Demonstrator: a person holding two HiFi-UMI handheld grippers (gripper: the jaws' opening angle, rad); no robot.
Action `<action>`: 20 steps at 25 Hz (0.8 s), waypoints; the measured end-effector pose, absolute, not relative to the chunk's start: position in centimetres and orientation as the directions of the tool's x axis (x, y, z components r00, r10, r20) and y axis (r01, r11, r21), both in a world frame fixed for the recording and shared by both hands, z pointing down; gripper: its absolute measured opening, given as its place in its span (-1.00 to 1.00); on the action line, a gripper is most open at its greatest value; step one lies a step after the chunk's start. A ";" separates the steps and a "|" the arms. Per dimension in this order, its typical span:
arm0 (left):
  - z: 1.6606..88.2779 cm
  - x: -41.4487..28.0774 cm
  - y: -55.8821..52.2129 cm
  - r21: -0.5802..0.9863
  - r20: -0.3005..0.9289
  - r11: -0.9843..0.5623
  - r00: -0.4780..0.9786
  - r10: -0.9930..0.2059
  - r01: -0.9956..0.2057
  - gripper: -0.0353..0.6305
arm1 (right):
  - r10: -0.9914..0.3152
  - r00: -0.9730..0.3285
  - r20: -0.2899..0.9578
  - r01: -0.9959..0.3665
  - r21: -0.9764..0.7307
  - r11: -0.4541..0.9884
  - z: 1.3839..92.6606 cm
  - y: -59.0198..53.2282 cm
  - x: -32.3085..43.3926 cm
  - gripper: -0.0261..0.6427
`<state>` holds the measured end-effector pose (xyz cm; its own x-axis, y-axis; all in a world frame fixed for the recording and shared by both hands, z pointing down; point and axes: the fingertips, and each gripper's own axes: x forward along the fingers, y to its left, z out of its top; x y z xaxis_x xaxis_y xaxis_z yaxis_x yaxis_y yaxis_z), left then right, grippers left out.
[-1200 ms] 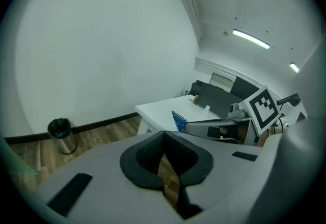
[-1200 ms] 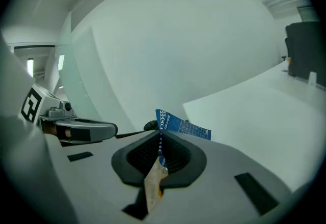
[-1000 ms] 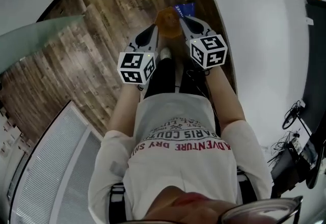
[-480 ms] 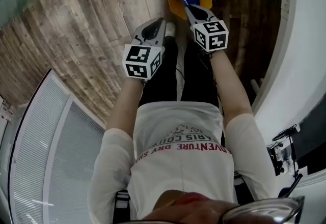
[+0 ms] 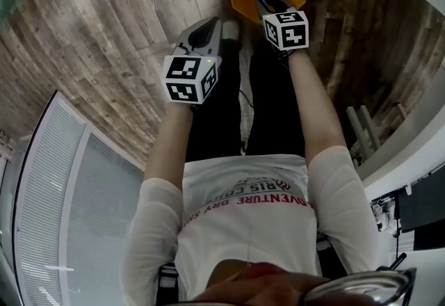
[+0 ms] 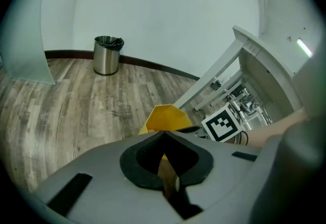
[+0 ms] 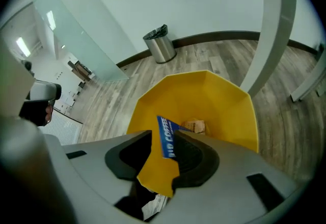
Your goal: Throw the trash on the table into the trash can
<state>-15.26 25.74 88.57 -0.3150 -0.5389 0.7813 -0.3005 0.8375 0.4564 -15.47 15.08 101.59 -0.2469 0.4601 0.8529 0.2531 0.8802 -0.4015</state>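
Right tool just opening, blue white-lettered packet between jaws, over yellow bin

packet over trash can | wrapper inside, seemingly | left gripper beside

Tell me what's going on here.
A person is binning trash. The right claw hangs over the yellow trash can with a blue packet between its jaws; they have just been opening, and the packet has not dropped yet. A brownish wrapper already lies in the can. The left claw, jaws together, is off to the can's side.
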 end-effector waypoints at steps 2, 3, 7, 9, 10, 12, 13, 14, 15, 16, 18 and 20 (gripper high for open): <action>88.5 -15.2 25.4 0.466 0.774 0.832 -0.316 -0.548 -0.302 -0.82 | 0.437 -0.257 0.862 0.228 -0.385 0.894 101.7 14.3 -15.6 -0.44; 88.3 -15.2 25.2 0.468 0.772 0.829 -0.315 -0.553 -0.307 -0.82 | 0.427 -0.265 0.865 0.219 -0.378 0.900 101.5 14.0 -15.7 -0.43; 86.2 -15.4 24.6 0.468 0.766 0.823 -0.317 -0.559 -0.321 -0.82 | 0.419 -0.311 0.853 0.191 -0.375 0.907 98.5 13.3 -16.3 -0.43; 84.4 -15.8 24.1 0.470 0.759 0.822 -0.328 -0.563 -0.323 -0.82 | 0.422 -0.335 0.843 0.183 -0.381 0.906 96.2 13.1 -16.8 -0.43; 83.3 -16.1 23.7 0.470 0.755 0.820 -0.333 -0.565 -0.327 -0.82 | 0.422 -0.346 0.838 0.180 -0.382 0.906 94.9 13.0 -17.0 -0.43; 80.7 -16.6 22.9 0.467 0.746 0.815 -0.341 -0.572 -0.344 -0.82 | 0.425 -0.366 0.828 0.180 -0.385 0.905 91.9 13.0 -17.2 -0.43; 79.3 -16.9 22.6 0.465 0.741 0.811 -0.347 -0.576 -0.354 -0.82 | 0.425 -0.379 0.822 0.183 -0.384 0.905 90.2 13.0 -17.4 -0.45; 77.7 -17.3 22.2 0.464 0.734 0.808 -0.353 -0.580 -0.364 -0.82 | 0.421 -0.396 0.816 0.185 -0.378 0.907 88.3 13.0 -17.7 -0.52; 76.0 -17.8 21.8 0.463 0.725 0.803 -0.361 -0.586 -0.374 -0.82 | 0.412 -0.419 0.809 0.187 -0.368 0.911 86.3 12.8 -18.2 -0.62; 74.3 -18.4 21.4 0.463 0.714 0.797 -0.370 -0.595 -0.387 -0.82 | 0.401 -0.446 0.800 0.186 -0.356 0.916 84.2 12.6 -18.8 -0.72; 70.6 -19.5 20.3 0.460 0.688 0.779 -0.383 -0.616 -0.427 -0.82 | 0.379 -0.508 0.773 0.179 -0.336 0.925 79.4 12.1 -20.0 -0.77; 66.5 -20.1 19.1 0.451 0.664 0.754 -0.385 -0.641 -0.478 -0.82 | 0.355 -0.572 0.740 0.162 -0.323 0.932 74.1 11.2 -20.7 -0.79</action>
<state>-20.15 19.13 66.51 -0.3845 -0.6411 0.6641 -0.4782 0.7538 0.4507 -20.71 11.23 74.15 -0.5716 0.3554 0.7396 0.1621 0.9325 -0.3228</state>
